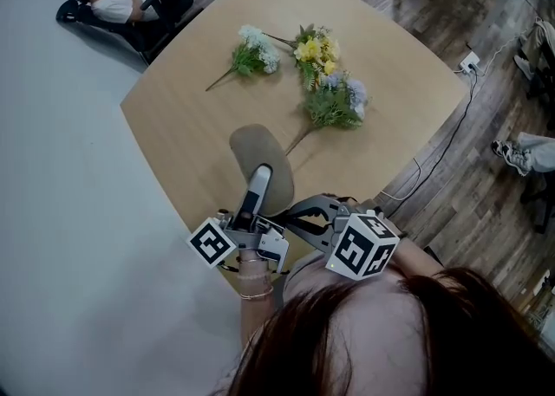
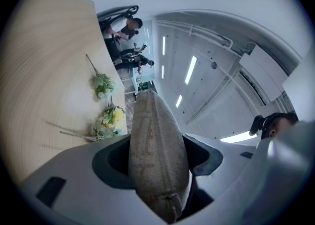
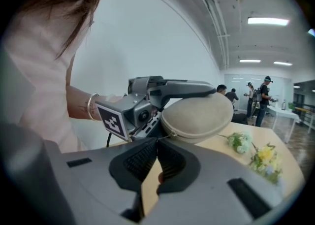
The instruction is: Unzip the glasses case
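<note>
2 claws engaged: my left claw (image 2: 158,162) is spread wide, clamped across the glasses case (image 3: 197,118) above the near edge of the desk (image 1: 199,117); my right claw (image 3: 157,143) is pinched shut on what looks like the zip pull (image 3: 166,134). Risks — the thin pull slipping free, or the rounded case twisting out of the left grip if I tug off the zip's line.

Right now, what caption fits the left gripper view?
Left hand-held gripper clamps the beige glasses case; flowers lie on the table behind.
</note>
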Demonstrator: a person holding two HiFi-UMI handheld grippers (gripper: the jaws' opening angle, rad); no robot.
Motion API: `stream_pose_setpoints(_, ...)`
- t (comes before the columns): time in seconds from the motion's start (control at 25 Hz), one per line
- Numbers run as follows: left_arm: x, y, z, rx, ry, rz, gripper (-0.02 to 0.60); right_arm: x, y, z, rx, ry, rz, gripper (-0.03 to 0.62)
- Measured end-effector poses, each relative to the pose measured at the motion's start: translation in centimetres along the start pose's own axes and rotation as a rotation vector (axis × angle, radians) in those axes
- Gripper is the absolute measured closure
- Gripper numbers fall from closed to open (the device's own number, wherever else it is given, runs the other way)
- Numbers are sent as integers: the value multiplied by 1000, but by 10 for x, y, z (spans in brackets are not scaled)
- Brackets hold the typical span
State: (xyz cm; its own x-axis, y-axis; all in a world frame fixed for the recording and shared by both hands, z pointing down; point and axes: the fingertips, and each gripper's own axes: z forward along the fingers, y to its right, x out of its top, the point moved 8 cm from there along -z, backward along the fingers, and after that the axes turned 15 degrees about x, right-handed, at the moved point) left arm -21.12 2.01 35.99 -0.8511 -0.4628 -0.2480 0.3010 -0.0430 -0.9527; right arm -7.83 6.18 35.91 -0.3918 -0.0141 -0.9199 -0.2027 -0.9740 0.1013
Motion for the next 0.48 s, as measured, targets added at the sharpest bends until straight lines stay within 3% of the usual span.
stream_pose_setpoints(0.2,-2,10,5,0,36,100,302,-3,5,-12,-41,37,42,579)
stream_pose_setpoints(0.48,-8,18,9,18,89,166,302,-9,8,-32,-80,44,68,577)
